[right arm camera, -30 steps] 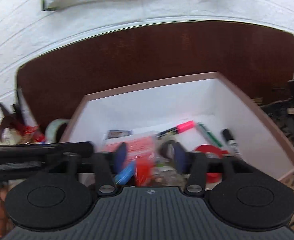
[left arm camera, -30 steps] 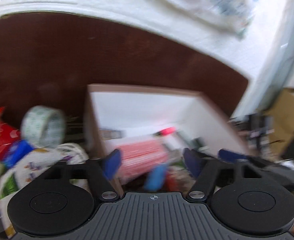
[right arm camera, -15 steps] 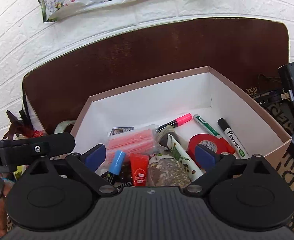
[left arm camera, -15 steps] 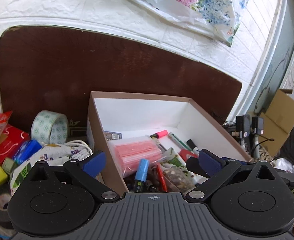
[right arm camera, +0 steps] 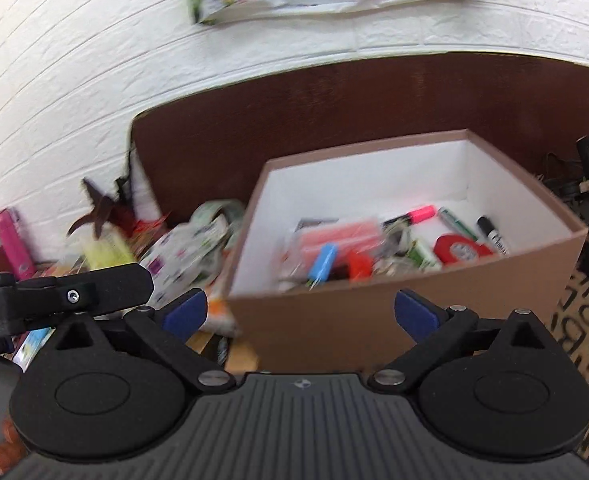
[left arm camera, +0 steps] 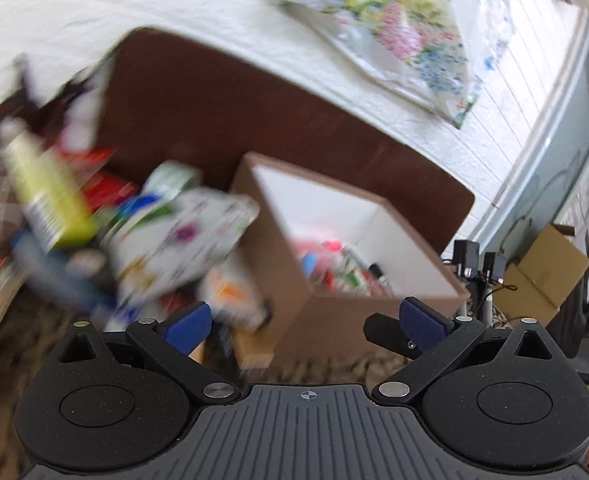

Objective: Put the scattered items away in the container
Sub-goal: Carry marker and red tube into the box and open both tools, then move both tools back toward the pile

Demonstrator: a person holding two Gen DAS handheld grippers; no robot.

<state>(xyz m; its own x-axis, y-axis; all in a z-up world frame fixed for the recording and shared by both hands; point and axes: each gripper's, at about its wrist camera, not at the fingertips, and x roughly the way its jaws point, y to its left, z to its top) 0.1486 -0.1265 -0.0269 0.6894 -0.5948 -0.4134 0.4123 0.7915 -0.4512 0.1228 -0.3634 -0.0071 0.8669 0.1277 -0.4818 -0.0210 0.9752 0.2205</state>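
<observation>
A brown cardboard box (right arm camera: 422, 320) with white inner walls holds markers, a red tape roll (right arm camera: 460, 249), a pink packet (right arm camera: 336, 236) and a blue-capped marker (right arm camera: 321, 261). It also shows in the left wrist view (left arm camera: 290, 280). Left of it lies a blurred pile: a white patterned packet (left arm camera: 182, 240), a yellow-green box (left arm camera: 50, 204), a tape roll (right arm camera: 218, 214). My left gripper (left arm camera: 306, 322) is open and empty, in front of the box's near corner. My right gripper (right arm camera: 300, 311) is open and empty, in front of the box's near wall.
A dark wooden board (right arm camera: 334, 112) stands against the white brick wall behind the box. A floral plastic bag (left arm camera: 398, 36) hangs on the wall. A cardboard carton (left arm camera: 542, 276) and chargers (left arm camera: 478, 264) are at the right. A pink bottle (right arm camera: 12, 242) stands far left.
Both grippers have opened from shut and pulled back out of the box, leaving the blue-capped marker inside. The left gripper has swung left toward the pile.
</observation>
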